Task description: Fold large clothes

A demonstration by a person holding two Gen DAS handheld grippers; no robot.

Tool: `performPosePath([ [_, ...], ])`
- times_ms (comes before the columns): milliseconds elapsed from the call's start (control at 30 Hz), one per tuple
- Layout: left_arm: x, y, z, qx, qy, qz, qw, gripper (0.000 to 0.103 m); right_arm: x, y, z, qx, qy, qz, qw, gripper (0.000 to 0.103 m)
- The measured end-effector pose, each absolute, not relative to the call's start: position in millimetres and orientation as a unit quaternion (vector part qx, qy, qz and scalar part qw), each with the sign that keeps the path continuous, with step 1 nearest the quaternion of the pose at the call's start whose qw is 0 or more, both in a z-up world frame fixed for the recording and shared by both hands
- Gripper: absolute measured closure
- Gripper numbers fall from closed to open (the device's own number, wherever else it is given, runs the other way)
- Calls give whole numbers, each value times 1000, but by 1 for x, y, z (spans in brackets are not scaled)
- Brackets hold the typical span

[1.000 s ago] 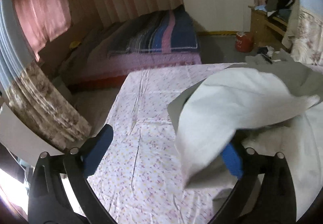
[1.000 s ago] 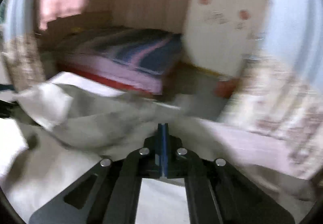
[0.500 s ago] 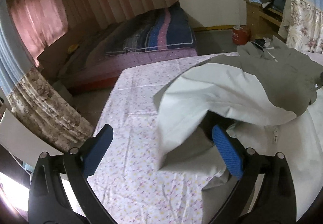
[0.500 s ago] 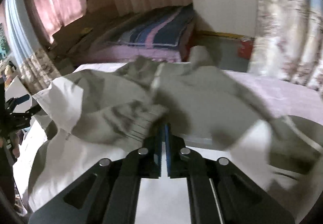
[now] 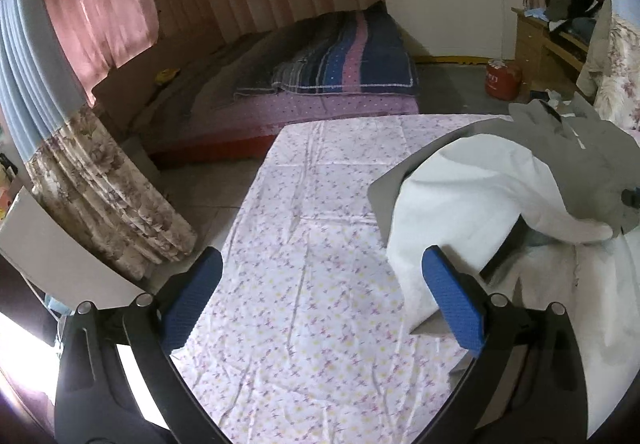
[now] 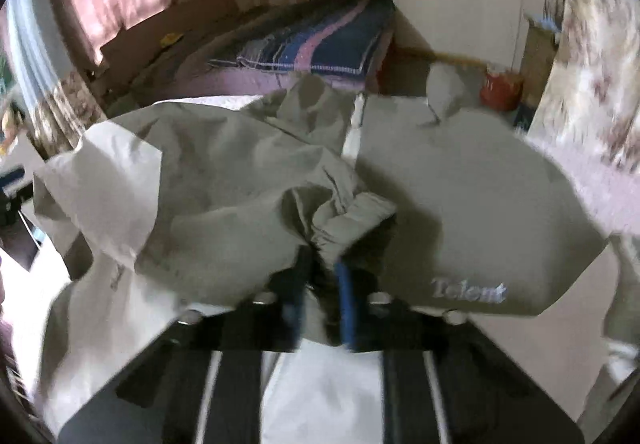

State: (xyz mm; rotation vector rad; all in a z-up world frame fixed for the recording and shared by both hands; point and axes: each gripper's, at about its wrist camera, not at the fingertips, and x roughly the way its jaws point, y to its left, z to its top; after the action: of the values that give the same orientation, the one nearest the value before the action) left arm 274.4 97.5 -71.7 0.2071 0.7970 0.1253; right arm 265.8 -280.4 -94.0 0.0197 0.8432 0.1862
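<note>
A grey jacket point(image 6: 460, 196) with a white lining point(image 5: 472, 196) lies crumpled on the flowered sheet point(image 5: 320, 244). In the right wrist view its chest bears a "Talent" logo point(image 6: 468, 290). The jaws of my right gripper point(image 6: 322, 264) are closing, and the bunched grey sleeve cuff point(image 6: 344, 220) is pinched between the blue pads. My left gripper point(image 5: 320, 304) stands wide open over bare sheet with nothing between its fingers. A fold of white lining lies just beside its right finger point(image 5: 452, 304).
The sheet's left edge point(image 5: 248, 212) drops to a tiled floor. Beyond it stands a low bed with a striped blanket point(image 5: 340, 64). A red container point(image 5: 502, 80) sits on the floor by a wooden desk point(image 5: 536, 40) piled with clothes. Flowered curtains hang at both sides.
The white lining that hung over my left gripper's right finger now lies on the sheet, clear of it. My right gripper has sunk onto the jacket and closed on the sleeve cuff.
</note>
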Motion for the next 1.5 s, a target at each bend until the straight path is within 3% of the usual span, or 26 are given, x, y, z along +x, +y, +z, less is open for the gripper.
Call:
performPosePath([
  [233, 277, 63, -72, 108, 384, 14, 917, 4, 200, -328, -46, -180, 351, -92, 914, 96],
  [367, 284, 30, -88, 121, 400, -20, 908, 4, 182, -386, -73, -147, 427, -139, 882, 95],
  [567, 311, -20, -131, 113, 467, -72, 874, 6, 174, -413, -90, -67, 440, -110, 889, 90],
  [600, 318, -23, -137, 105, 477, -77, 869, 12, 175, -414, -89, -50, 439, -103, 891, 90],
  [667, 327, -23, -144, 83, 492, -94, 862, 60, 178, -417, -87, -13, 436, -84, 896, 87],
  [700, 331, -23, -146, 73, 495, -94, 860, 65, 179, -420, -88, 2, 438, -77, 896, 86],
  [733, 332, -22, -144, 66, 491, -96, 863, 82, 179, -421, -90, 19, 439, -66, 896, 86],
  [767, 330, -21, -141, 69, 482, -95, 868, 92, 178, -419, -92, 26, 438, -58, 897, 86],
  [867, 318, -21, -132, 110, 451, -70, 883, 97, 179, -403, -98, 31, 433, -31, 900, 89],
  [1100, 316, 12, -123, 152, 434, -70, 885, 95, 204, -348, -103, -58, 424, -15, 904, 95],
  [1233, 333, 12, -143, 174, 444, -64, 877, 86, 221, -353, -118, -88, 434, -49, 895, 93],
  [1333, 330, 11, -147, 180, 437, -50, 880, 72, 219, -366, -113, -65, 445, -42, 892, 87],
  [1467, 309, 18, -124, 178, 421, -17, 889, 25, 191, -380, -83, -10, 414, -1, 910, 71],
  [1500, 304, 20, -117, 169, 418, -21, 892, 22, 185, -382, -77, 2, 404, 8, 915, 69],
])
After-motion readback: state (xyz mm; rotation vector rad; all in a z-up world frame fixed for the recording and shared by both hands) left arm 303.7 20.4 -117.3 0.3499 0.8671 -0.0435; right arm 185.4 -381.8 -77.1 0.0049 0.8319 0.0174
